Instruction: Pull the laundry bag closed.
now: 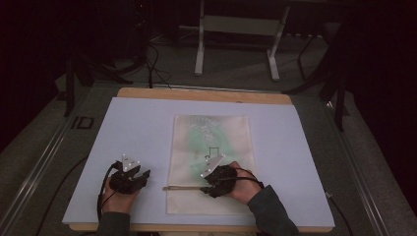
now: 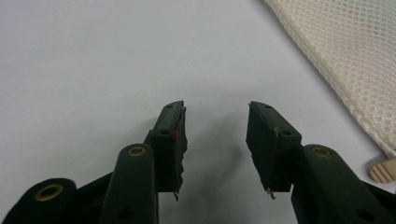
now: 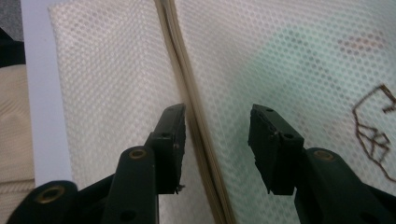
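mesh laundry bag (image 1: 211, 162) lies flat in the middle of the pale blue tabletop (image 1: 137, 128), its long side running away from me, with something green and a dark printed outline showing faintly through the netting. a zipper line (image 1: 183, 188) crosses it near the end closest to me, and that is where i have the right gripper (image 1: 208, 186): in the right gripper view its fingers (image 3: 170, 140) stand wide apart and empty, one on each side of the zipper seam (image 3: 196, 116), just above the mesh. i judge it sits astride the seam so that closing would pinch the zipper tape or the pull (i cannot make out the pull itself from here).

the left gripper (image 1: 129, 179) rests on the bare tabletop just beside the bag's left edge, apart from it. its fingers (image 2: 173, 140) are also spread wide with nothing between them, and the bag's corner (image 2: 345, 60) shows off to one side in the left gripper view. i read that as a waiting position, close enough to pin the mesh down once the right side pulls, so the light bag does not slide.
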Available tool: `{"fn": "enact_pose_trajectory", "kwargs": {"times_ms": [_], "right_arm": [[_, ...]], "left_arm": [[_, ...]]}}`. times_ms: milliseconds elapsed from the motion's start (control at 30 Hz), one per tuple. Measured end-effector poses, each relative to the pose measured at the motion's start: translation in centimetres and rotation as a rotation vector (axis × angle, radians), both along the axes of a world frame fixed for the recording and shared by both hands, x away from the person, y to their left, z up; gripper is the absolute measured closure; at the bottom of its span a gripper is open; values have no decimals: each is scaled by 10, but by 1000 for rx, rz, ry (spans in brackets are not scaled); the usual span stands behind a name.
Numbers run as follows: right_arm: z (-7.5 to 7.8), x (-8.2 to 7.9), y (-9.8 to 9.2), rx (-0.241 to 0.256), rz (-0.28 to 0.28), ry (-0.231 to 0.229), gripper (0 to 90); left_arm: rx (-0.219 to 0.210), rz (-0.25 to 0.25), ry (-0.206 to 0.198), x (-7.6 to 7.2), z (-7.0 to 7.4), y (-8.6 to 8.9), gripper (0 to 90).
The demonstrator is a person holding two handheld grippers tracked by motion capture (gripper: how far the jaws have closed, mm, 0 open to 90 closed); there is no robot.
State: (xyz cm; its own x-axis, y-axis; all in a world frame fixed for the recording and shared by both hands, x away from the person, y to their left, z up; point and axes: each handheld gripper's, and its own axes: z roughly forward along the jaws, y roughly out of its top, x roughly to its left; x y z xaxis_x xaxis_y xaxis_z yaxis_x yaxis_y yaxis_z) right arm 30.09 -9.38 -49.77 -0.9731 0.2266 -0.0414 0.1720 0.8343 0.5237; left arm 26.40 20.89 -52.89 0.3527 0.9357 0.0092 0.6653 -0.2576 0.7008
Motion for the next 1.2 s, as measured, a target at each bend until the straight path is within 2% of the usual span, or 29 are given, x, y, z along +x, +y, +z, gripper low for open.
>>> {"fn": "enact_pose_trajectory", "kwargs": {"times_ms": [667, 1033, 1200], "right_arm": [[-4, -1, 24, 19, 37, 11, 571], [-5, -1, 37, 21, 66, 5, 644], [-4, -2, 52, 24, 94, 3, 685]], "left_arm": [[3, -3, 0, 0, 0, -1, 564], [2, -4, 0, 0, 0, 0, 564], [2, -4, -1, 0, 0, 0, 564]]}}
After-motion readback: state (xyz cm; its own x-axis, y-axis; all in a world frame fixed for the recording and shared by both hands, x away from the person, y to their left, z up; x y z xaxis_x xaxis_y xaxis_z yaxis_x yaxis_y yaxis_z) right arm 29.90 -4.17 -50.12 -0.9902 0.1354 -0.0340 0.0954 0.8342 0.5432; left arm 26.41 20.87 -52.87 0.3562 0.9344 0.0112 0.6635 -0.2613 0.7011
